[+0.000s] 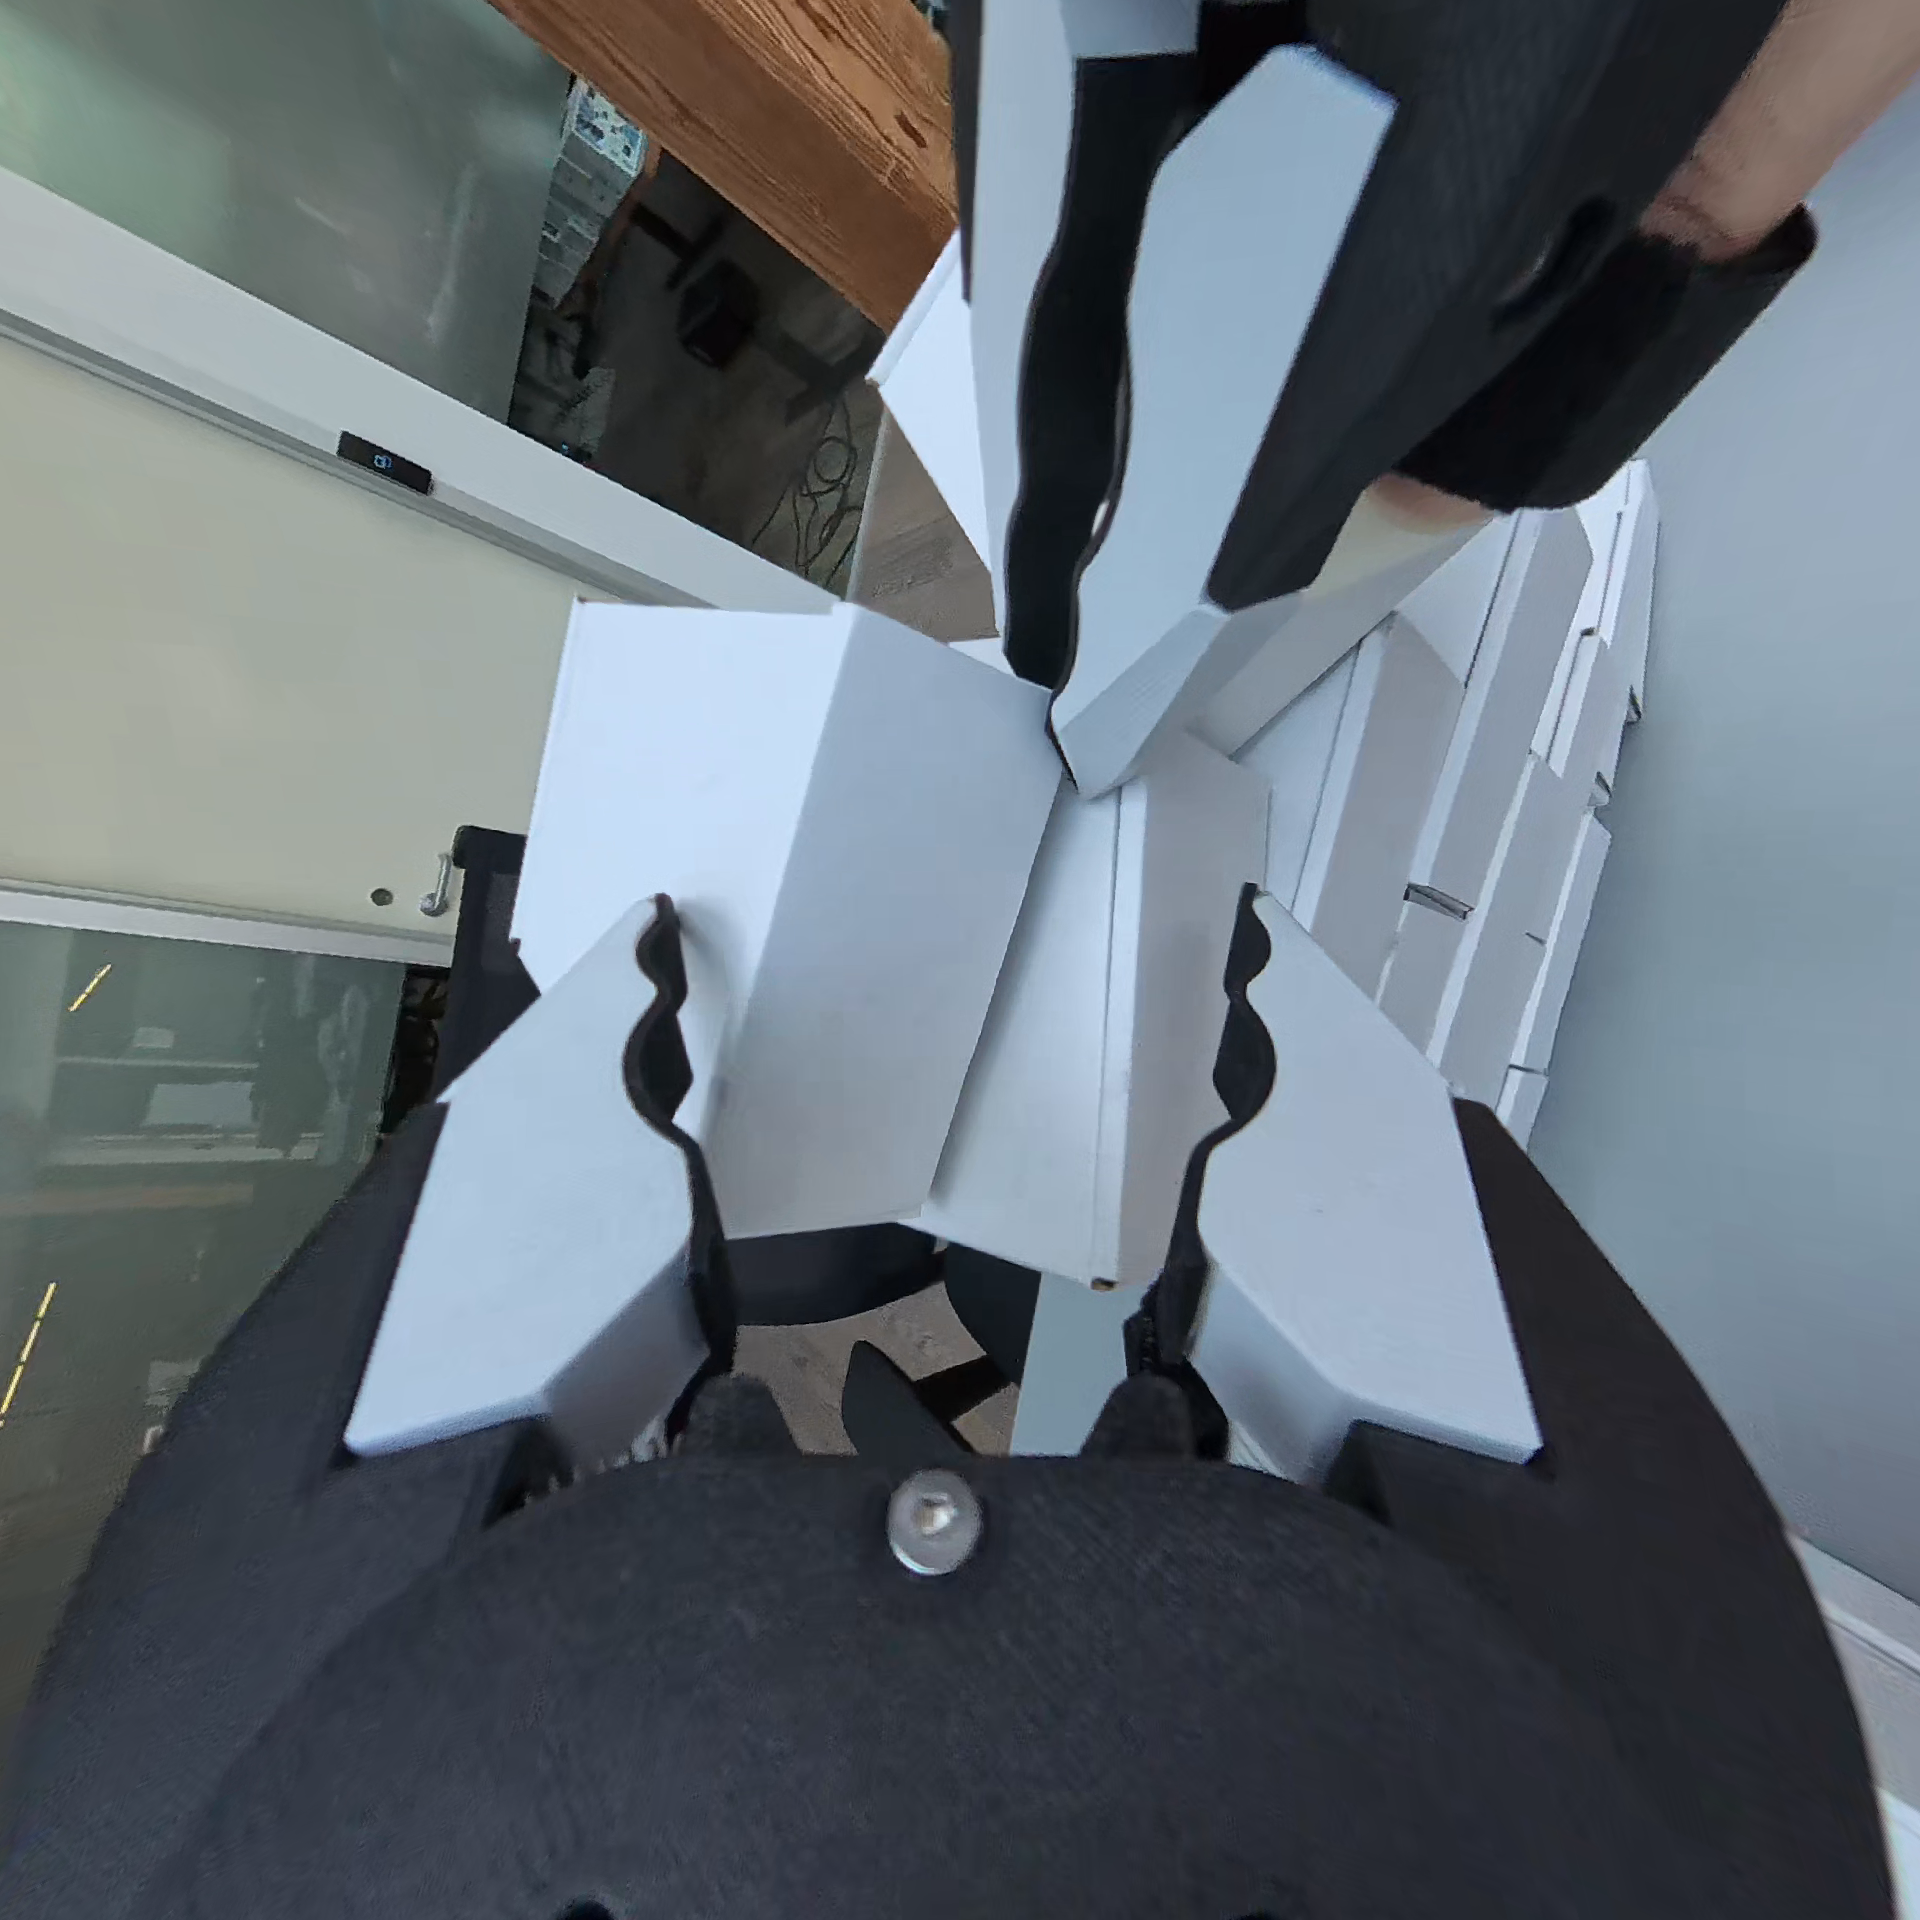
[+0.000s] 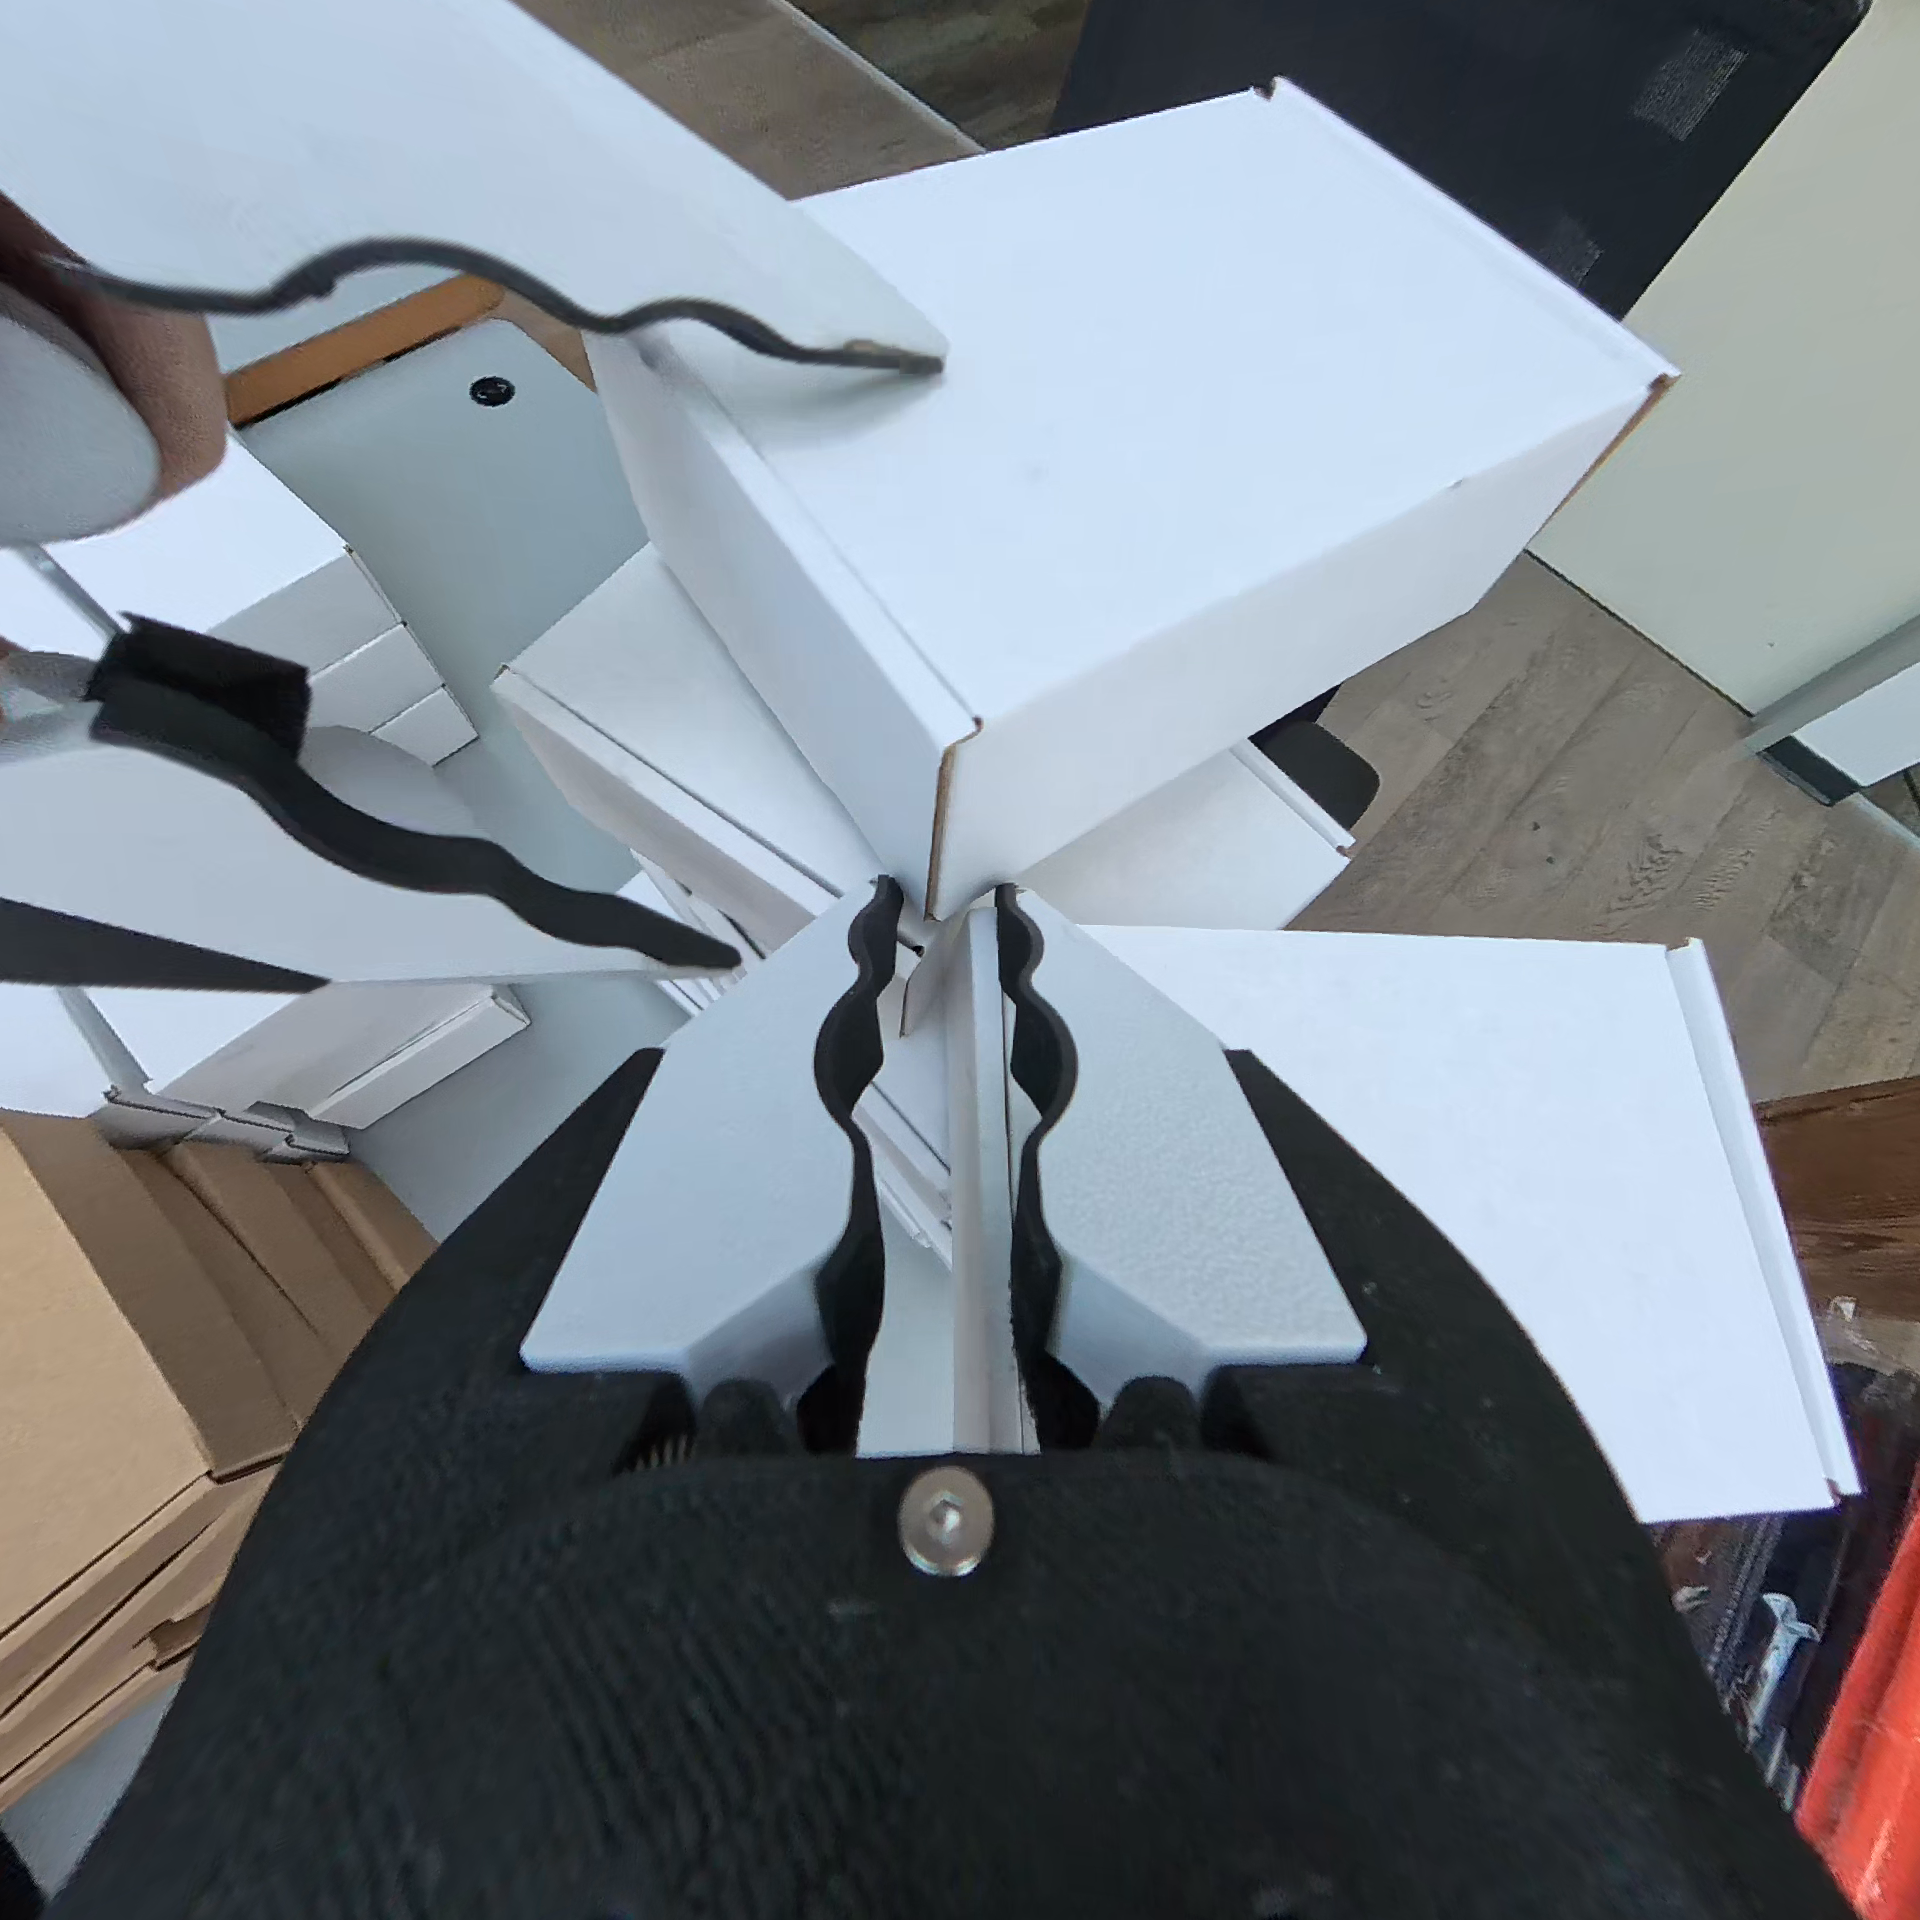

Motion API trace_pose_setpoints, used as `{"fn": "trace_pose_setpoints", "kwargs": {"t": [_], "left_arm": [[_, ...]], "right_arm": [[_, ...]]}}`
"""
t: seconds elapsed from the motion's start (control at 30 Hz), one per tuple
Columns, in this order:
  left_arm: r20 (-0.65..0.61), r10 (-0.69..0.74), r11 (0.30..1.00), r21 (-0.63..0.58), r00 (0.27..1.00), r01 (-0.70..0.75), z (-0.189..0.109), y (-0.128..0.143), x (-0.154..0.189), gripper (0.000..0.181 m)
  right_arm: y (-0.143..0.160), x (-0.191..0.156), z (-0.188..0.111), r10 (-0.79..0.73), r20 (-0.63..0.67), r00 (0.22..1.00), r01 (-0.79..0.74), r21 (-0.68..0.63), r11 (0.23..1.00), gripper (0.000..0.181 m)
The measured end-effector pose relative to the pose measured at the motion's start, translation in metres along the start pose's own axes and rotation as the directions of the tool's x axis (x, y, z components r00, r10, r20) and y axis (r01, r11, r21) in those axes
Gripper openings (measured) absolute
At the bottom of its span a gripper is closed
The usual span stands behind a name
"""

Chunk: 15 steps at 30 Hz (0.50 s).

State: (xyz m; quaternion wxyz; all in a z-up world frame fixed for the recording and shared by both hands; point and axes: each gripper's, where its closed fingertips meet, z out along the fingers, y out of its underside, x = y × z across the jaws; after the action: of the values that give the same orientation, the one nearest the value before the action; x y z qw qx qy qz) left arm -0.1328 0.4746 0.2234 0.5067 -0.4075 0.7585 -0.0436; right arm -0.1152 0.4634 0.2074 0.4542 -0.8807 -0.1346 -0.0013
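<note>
Left wrist view: left gripper (image 1: 956, 914) has its two white fingers with black wavy pads spread wide, nothing pinched between them. A white cardboard box (image 1: 831, 883), partly folded, hangs in the gap ahead of the fingers; the left fingertip sits just beside one of its panels, contact not resolvable. At the far top, right gripper (image 1: 1070, 717) comes in from above, fingers drawn close together on a corner of the same box. A bare hand (image 1: 1714, 177) shows behind that gripper's black body. To the right, a stack of flat white box blanks (image 1: 1538, 831) leans against a grey wall. Far left: a wooden tabletop (image 1: 790, 135) and glass partitions. Right wrist view: right gripper (image 2: 940, 904) has its fingers nearly closed on a thin white flap (image 2: 977, 1195) of the box, which runs down between the pads; the flap lies against the right pad, with a narrow gap at the left pad. The box body (image 2: 1195, 499) stands just beyond the fingertips, one corner pointing toward them. Another flap (image 2: 1455, 1195) spreads to the near right. Left gripper (image 2: 842, 655) reaches in from the left, fingers well apart on either side of the box's left wall. Brown cardboard cartons (image 2: 156, 1351) sit near left, wood-pattern floor (image 2: 1558, 779) to the right.
</note>
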Motion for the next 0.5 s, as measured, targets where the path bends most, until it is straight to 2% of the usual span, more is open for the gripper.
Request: {"fn": "trace_pose_setpoints", "kwargs": {"t": [0.07, 0.2, 0.27, 0.33, 0.43, 0.5], "left_arm": [[0.007, 0.011, 1.0, -0.002, 1.0, -0.011, 0.004, -0.004, 0.0, 0.106], [-0.02, -0.073, 0.997, 0.021, 0.997, 0.073, 0.009, -0.014, 0.005, 0.107], [-0.001, -0.105, 0.994, 0.042, 0.994, 0.105, 0.008, -0.017, 0.002, 0.101], [-0.005, -0.169, 0.981, 0.099, 0.986, 0.169, 0.001, -0.023, -0.004, 0.091], [-0.051, -0.246, 0.959, 0.133, 0.968, 0.251, -0.011, -0.027, -0.015, 0.098], [-0.115, -0.275, 0.942, 0.168, 0.955, 0.291, -0.023, -0.031, -0.02, 0.094]], "right_arm": [[0.0, 0.001, 0.0, 0.01, 0.01, 1.0, -0.01, -0.001, 1.0, 0.017], [0.001, 0.0, -0.001, 0.035, 0.048, 0.998, -0.035, -0.004, 0.999, 0.019], [0.001, 0.0, -0.002, 0.044, 0.059, 0.997, -0.044, -0.004, 0.999, 0.019], [0.002, 0.0, -0.002, 0.044, 0.06, 0.997, -0.044, -0.003, 0.999, 0.019], [0.001, -0.001, -0.002, 0.033, 0.051, 0.998, -0.033, 0.0, 0.999, 0.019], [0.001, -0.002, -0.001, 0.02, 0.041, 0.999, -0.02, -0.001, 1.0, 0.019]]}}
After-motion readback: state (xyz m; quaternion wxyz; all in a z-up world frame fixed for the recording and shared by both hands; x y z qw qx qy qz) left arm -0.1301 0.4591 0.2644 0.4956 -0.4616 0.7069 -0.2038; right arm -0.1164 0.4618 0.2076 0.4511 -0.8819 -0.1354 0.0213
